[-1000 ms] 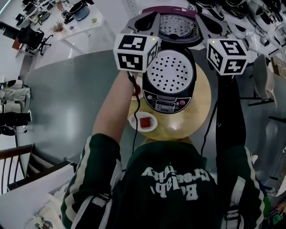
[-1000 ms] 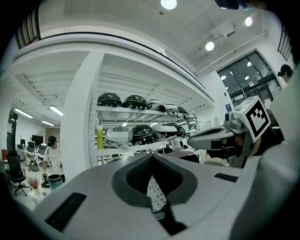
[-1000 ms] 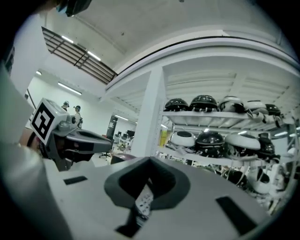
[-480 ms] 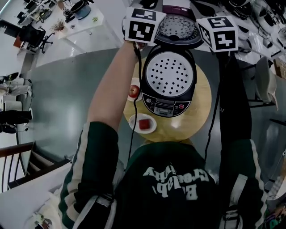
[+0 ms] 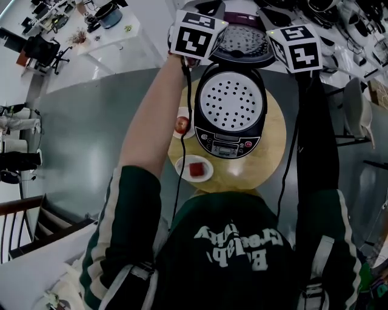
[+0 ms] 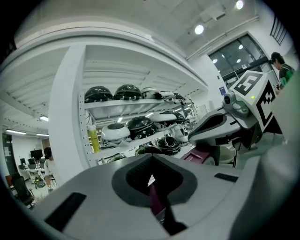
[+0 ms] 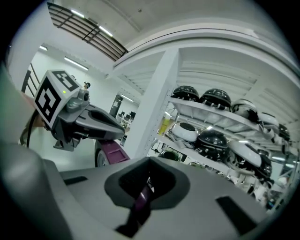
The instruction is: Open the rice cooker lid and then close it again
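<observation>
The black rice cooker (image 5: 230, 136) stands on a round wooden table (image 5: 271, 151) with its perforated inner pot cover showing. Its purple-topped lid (image 5: 241, 41) stands raised behind the body. In the head view my left gripper (image 5: 205, 8) and right gripper (image 5: 274, 17) are held high at the lid's far upper edge, one on each side. The left gripper (image 6: 151, 180) has its jaws together, with a sliver of purple lid (image 6: 199, 152) beyond them. So does the right gripper (image 7: 144, 187), the purple lid (image 7: 111, 151) showing past it. Nothing sits between either pair of jaws.
A small plate with an apple (image 5: 182, 124) and a plate with a red cube (image 5: 195, 168) lie left and front-left of the cooker. Shelves of helmets (image 6: 126, 126) stand behind. A white table (image 5: 115, 27) is at the far left.
Both grippers have moved away from me, from over the cooker body up to the raised lid's top edge. The lid has stayed open.
</observation>
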The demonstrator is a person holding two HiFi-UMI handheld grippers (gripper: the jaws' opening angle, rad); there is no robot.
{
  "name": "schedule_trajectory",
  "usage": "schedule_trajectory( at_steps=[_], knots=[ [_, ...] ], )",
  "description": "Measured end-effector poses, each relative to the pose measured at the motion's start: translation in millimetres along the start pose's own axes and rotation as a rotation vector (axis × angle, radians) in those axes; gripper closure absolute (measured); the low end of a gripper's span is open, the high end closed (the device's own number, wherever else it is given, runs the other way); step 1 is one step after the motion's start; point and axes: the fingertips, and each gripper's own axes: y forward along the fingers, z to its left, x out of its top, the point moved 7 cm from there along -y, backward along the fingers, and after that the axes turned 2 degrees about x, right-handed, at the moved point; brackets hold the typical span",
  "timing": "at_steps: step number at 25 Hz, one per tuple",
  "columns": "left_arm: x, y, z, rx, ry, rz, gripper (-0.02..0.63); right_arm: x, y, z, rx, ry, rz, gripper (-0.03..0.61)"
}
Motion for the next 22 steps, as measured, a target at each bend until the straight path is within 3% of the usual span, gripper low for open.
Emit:
schedule_trajectory(
  at_steps=[8,12,22],
  knots=[
    [-8.9,-31.0,-6.5,0.014,-0.068,-0.063,0.618,-1.0,-20.4,16.8,0.012,0.045,-0.008,0.575],
    [-15.5,-50.3,-16.1,0.02,-0.047,-0.058,0.618,-5.3,-36.1,29.3,0.026,0.076,-0.009,0.575],
    [-39.7,-107.3,-45.6,-0.009,-0.111,-0.049,0.618,-25.9,-80.8,76.5,0.013,0.128,-0.009,0.575]
  ],
)
